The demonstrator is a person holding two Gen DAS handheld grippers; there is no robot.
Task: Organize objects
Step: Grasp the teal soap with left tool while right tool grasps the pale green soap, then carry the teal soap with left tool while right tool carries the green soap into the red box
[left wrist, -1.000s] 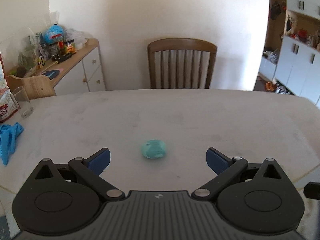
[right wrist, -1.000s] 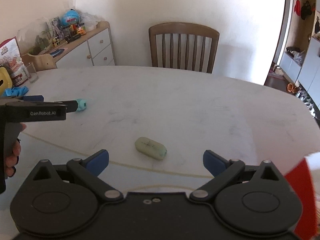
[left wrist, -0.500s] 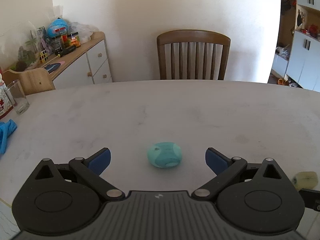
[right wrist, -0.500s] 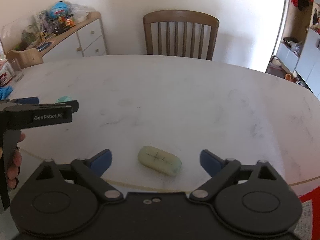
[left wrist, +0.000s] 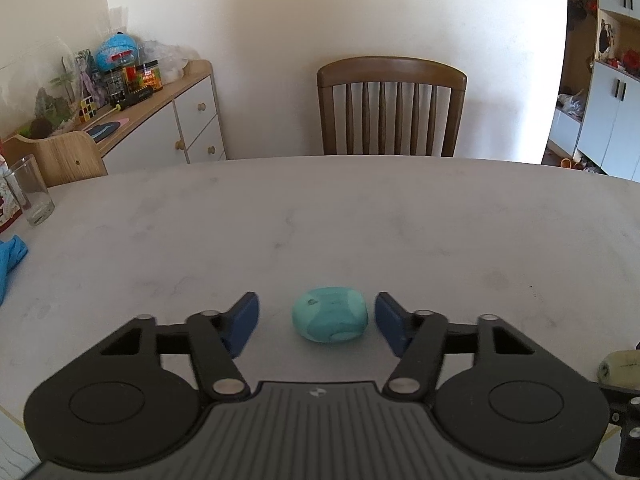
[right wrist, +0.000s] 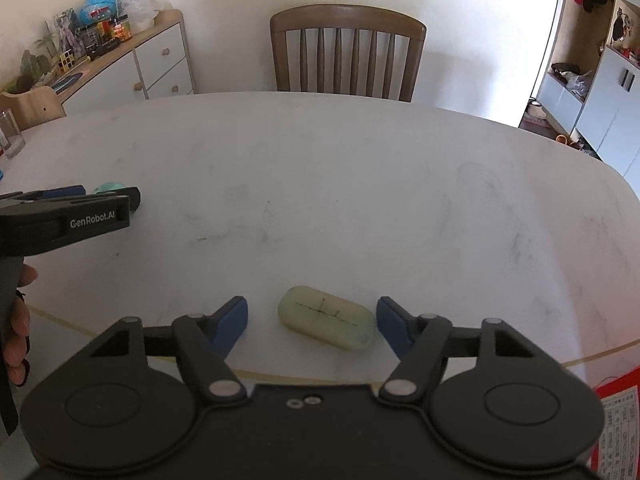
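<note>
A round teal soap-like lump (left wrist: 330,320) lies on the white table (left wrist: 360,220), between the blue pads of my left gripper (left wrist: 316,322). The pads stand close on either side without touching it. A pale green oblong bar (right wrist: 327,322) lies on the table between the pads of my right gripper (right wrist: 312,324), nearer the right pad, with gaps on both sides. The green bar also shows at the right edge of the left wrist view (left wrist: 620,368). The left gripper (right wrist: 100,200) and the teal lump (right wrist: 108,188) show at the left of the right wrist view.
A wooden chair (left wrist: 392,112) stands at the table's far side. A drinking glass (left wrist: 30,190) and a blue cloth (left wrist: 10,256) sit at the table's left edge. A cluttered sideboard (left wrist: 160,120) is at the back left. Red printed paper (right wrist: 618,424) lies at the near right.
Both grippers have moved forward over their objects and their jaws have narrowed from wide open, so the teal lump and green bar now lie between the pads.
</note>
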